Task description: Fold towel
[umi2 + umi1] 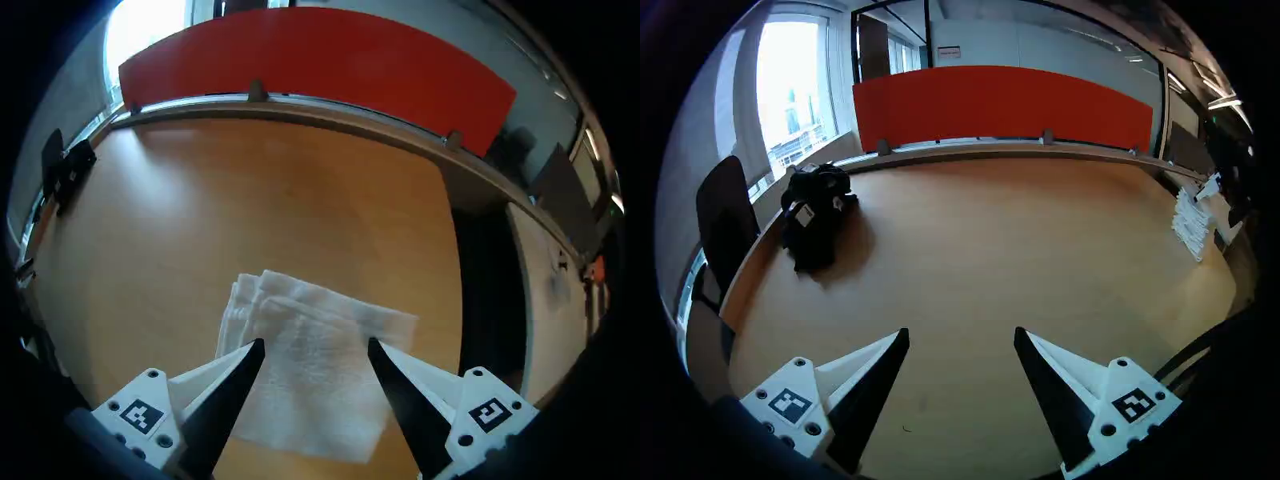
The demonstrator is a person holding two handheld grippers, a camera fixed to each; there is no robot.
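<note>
A white towel [316,360] lies folded flat on the wooden table [240,200], with a second layer peeking out along its left edge. My right gripper [314,344] hovers just above the towel, open, its fingers apart over the cloth and nothing held between them. In the left gripper view my left gripper [962,334] is open over bare wooden table [976,240]. A small white stack of cloth [1192,224] sits at the table's far right edge in that view.
A black bag [812,212] rests at the table's left side near a dark chair [720,216]. A red divider panel [1000,108] runs along the far edge. In the right gripper view the table ends at a dark gap [488,296] to the right.
</note>
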